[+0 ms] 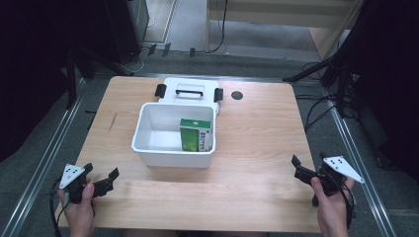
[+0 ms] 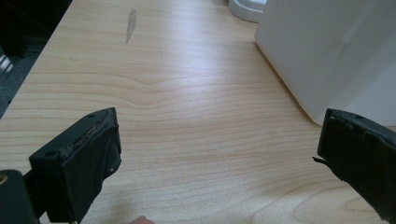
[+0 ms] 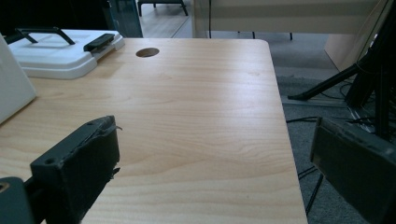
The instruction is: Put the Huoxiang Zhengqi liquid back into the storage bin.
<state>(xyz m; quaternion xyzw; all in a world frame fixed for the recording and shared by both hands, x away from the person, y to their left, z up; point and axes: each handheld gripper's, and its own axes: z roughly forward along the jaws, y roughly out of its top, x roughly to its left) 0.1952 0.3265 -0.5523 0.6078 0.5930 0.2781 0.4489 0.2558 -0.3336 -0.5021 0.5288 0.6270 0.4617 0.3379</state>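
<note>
A light wooden table (image 1: 257, 148) carries a white open bin (image 1: 173, 148) ahead and to the right of the left gripper (image 1: 106, 180), with the bin's white lid (image 1: 190, 89) lying flat beyond it, far ahead and left of the right gripper (image 1: 301, 168).

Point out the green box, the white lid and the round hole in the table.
green box (image 1: 195, 136), high view, its front face.
white lid (image 1: 190, 98), high view, top below the handle.
round hole (image 1: 237, 95), high view, its centre.
</note>
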